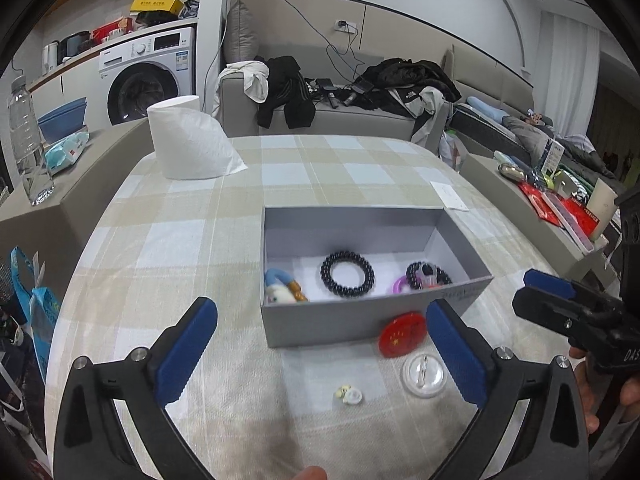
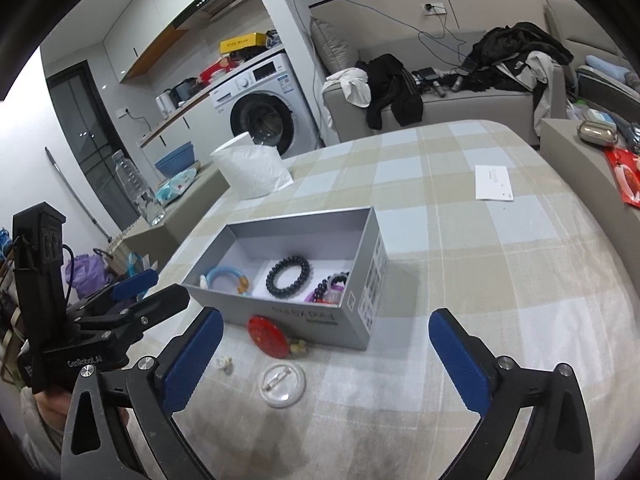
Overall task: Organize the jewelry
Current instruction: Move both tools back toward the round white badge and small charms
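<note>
A grey open box [image 1: 360,320] [image 2: 304,320] sits on the checked tablecloth. Inside lie a black bead bracelet [image 1: 347,274] [image 2: 288,272], a second dark bracelet with pink and purple pieces [image 1: 424,278] [image 2: 326,290], and a blue ring toy [image 1: 282,286] [image 2: 226,278]. In front of the box lie a red round badge [image 1: 402,334] [image 2: 267,336], a clear round badge with a pin [image 1: 424,374] [image 2: 282,384] and a small white earring piece [image 1: 350,396] [image 2: 226,364]. My left gripper [image 1: 322,354] is open and empty, just short of these. My right gripper [image 2: 326,360] is open and empty, right of the badges.
A toilet paper roll [image 1: 188,140] [image 2: 252,172] stands at the table's far left. A white card [image 1: 450,196] [image 2: 494,184] lies far right. A water bottle [image 1: 28,140] stands on the left side ledge. A cluttered ledge [image 1: 560,200] runs along the right.
</note>
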`<state>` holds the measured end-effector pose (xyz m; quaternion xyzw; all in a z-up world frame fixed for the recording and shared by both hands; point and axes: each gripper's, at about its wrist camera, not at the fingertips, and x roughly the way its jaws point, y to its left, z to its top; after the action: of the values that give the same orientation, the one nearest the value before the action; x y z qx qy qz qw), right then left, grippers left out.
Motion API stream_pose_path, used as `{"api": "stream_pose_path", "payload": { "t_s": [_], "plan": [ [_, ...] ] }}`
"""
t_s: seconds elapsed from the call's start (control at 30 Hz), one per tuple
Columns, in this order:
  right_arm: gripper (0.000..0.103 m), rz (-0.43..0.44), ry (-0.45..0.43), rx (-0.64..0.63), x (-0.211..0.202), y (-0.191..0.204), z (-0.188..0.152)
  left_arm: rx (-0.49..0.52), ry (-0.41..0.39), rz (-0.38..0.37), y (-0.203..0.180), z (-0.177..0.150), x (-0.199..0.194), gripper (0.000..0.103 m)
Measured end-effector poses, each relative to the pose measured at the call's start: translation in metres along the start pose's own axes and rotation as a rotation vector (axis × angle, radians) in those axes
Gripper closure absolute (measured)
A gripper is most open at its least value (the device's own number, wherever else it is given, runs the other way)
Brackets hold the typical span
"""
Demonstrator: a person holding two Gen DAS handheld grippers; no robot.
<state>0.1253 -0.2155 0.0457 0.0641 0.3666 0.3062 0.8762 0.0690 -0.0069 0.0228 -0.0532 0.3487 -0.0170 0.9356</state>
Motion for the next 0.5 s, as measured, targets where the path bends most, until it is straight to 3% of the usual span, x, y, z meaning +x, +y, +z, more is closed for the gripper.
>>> {"api": "stream_pose_path", "payload": {
  "t_s": [0.5],
  "plan": [
    [0.0, 0.004, 0.149, -0.05, 0.023, 0.011, -0.02, 0.002, 0.087, 0.015, 0.005, -0.03, 0.005, 0.001]
  ]
}}
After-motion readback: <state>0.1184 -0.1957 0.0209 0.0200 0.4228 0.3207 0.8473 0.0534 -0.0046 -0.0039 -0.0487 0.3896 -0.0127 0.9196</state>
